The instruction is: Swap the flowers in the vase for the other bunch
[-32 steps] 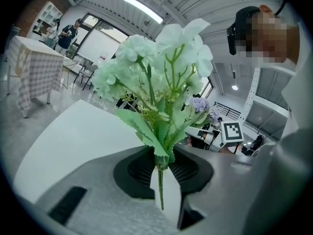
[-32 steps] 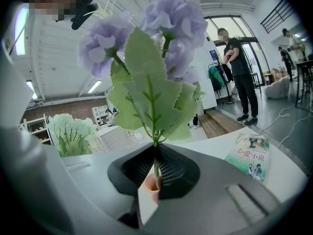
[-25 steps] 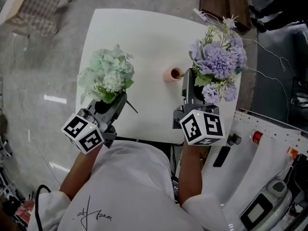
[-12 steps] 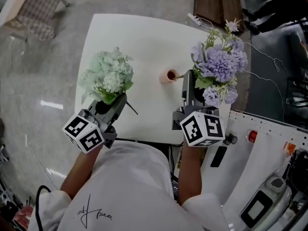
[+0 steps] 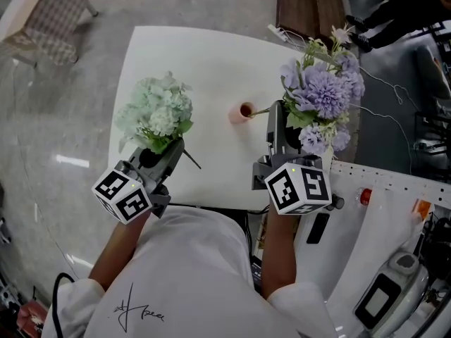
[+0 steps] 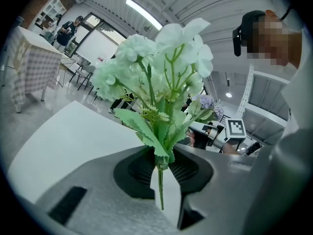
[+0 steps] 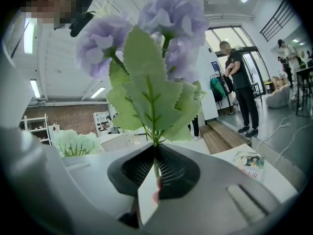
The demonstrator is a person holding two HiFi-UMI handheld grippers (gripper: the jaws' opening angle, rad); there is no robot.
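Note:
A small pink vase [image 5: 244, 111] stands near the middle of the white table [image 5: 204, 55], with no flowers standing in it. My left gripper [image 5: 169, 146] is shut on the stem of a pale green bunch [image 5: 156, 111], held upright over the table's left part; the stem sits between the pads [image 6: 164, 180], blooms above [image 6: 156, 67]. My right gripper [image 5: 276, 122] is shut on the stem of a purple bunch [image 5: 320, 94], right of the vase. Its leaves and blooms [image 7: 161, 48] rise from the jaws [image 7: 155, 173]. A thin stem end reaches toward the vase mouth.
A booklet [image 7: 249, 160] lies on the table at the right. A white machine [image 5: 394, 210] with a red button [image 5: 364, 196] stands to the right of the table. A wooden platform [image 5: 310, 5] lies beyond it, a checked-cloth table [image 5: 49, 13] far left. People stand in the background.
My right gripper has lifted a little with the purple bunch. The left gripper and green bunch have stayed where they were.

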